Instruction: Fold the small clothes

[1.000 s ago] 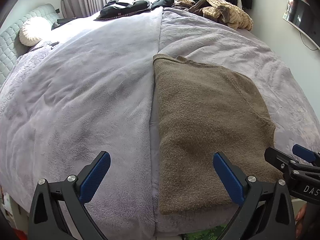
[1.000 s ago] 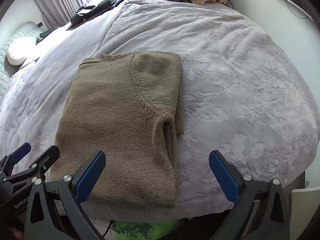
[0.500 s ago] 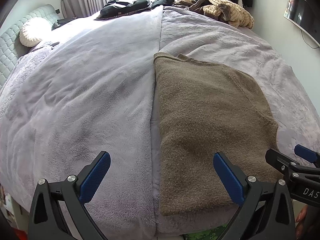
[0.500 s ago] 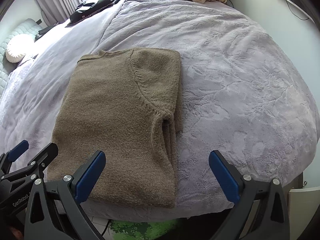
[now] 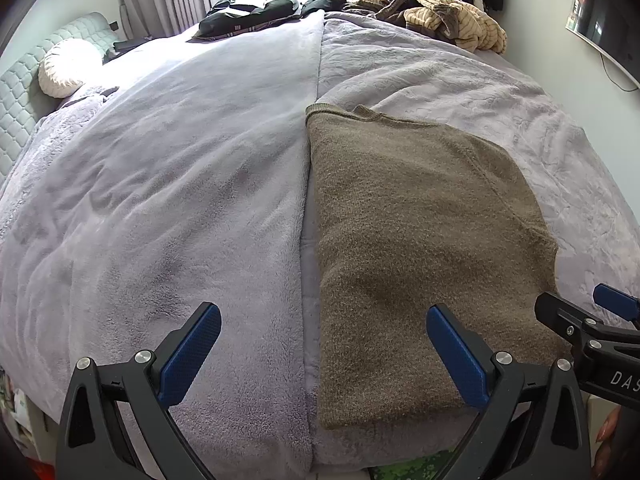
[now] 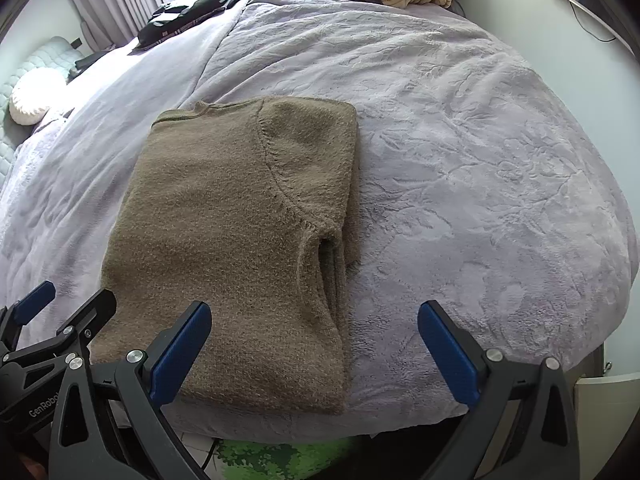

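The left gripper (image 5: 322,350) hangs spread wide and empty above the near edge of the lilac blanket (image 5: 160,200) — its right finger over the brown sweater (image 5: 408,240), folded flat near the bed's foot. The right gripper (image 6: 314,346) also gapes, holding nothing — its left finger above the sweater's near hem.

You had a lilac blanket (image 5: 180,184) spread over the bed, a white round cushion (image 5: 68,68) by the headboard (image 5: 16,100), and a wall screen (image 5: 604,28).
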`<action>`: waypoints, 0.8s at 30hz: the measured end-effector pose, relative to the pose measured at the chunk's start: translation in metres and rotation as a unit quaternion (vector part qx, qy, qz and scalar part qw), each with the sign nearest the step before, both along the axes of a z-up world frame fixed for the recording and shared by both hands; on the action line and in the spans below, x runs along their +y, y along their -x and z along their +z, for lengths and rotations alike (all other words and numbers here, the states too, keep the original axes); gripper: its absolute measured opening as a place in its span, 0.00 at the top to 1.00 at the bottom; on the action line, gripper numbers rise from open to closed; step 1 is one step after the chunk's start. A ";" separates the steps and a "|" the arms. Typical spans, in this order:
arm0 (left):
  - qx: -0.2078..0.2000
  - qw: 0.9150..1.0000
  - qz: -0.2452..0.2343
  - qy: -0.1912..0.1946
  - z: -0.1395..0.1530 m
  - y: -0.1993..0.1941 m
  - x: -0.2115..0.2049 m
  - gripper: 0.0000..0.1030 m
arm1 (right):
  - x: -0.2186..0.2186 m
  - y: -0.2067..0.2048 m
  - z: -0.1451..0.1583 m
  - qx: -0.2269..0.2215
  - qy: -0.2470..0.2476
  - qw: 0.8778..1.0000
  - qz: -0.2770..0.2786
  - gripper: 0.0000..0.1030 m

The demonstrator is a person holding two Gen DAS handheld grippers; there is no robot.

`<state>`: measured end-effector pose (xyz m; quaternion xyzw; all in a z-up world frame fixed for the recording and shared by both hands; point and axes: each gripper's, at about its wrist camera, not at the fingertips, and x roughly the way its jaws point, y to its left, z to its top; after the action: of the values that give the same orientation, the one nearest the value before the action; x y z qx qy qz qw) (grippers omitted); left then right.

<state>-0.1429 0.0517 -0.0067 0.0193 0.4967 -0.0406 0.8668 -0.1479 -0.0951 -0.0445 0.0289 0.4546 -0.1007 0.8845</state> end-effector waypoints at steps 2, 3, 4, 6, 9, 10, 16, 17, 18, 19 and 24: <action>-0.001 1.000 0.001 0.001 0.000 0.000 0.000 0.00 | 0.000 0.000 0.000 0.000 0.001 1.000 0.000 0.00; -0.002 1.000 0.001 0.001 0.000 0.000 0.000 0.00 | -0.001 0.000 0.001 -0.001 0.002 1.000 0.000 0.00; -0.002 1.000 0.001 0.001 0.000 0.000 0.000 0.00 | 0.000 0.001 0.001 -0.001 0.002 1.000 -0.001 0.00; -0.002 1.000 0.001 0.000 0.000 0.001 0.000 0.00 | -0.001 0.001 0.001 -0.001 0.002 1.000 -0.001 0.00; 0.000 1.000 0.000 -0.001 0.001 0.001 -0.001 0.00 | -0.001 0.001 0.001 -0.001 0.002 1.000 0.000 0.00; 0.000 1.000 -0.001 -0.002 0.001 0.001 -0.001 0.00 | -0.001 0.001 0.001 -0.002 0.003 1.000 0.000 0.00; -0.001 1.000 -0.001 -0.004 0.001 0.002 0.000 0.00 | -0.001 0.001 0.002 -0.002 0.004 1.000 0.001 0.00; -0.001 1.000 -0.001 -0.005 0.001 0.002 -0.001 0.00 | -0.001 0.001 0.002 -0.002 0.004 1.000 0.002 0.00; -0.001 1.000 -0.001 -0.005 0.001 0.002 -0.001 0.00 | -0.001 0.002 0.002 -0.002 0.004 1.000 0.001 0.00; -0.002 1.000 -0.001 -0.006 0.001 0.002 -0.001 0.00 | 0.000 0.002 0.002 -0.002 0.005 1.000 0.001 0.00; -0.001 1.000 -0.002 -0.007 0.001 0.002 -0.001 0.00 | 0.001 0.002 0.002 -0.001 0.006 1.000 0.003 0.00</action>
<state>-0.1449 0.0511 -0.0059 0.0259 0.4958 -0.0390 0.8672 -0.1495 -0.0942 -0.0421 0.0226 0.4534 -0.1009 0.8853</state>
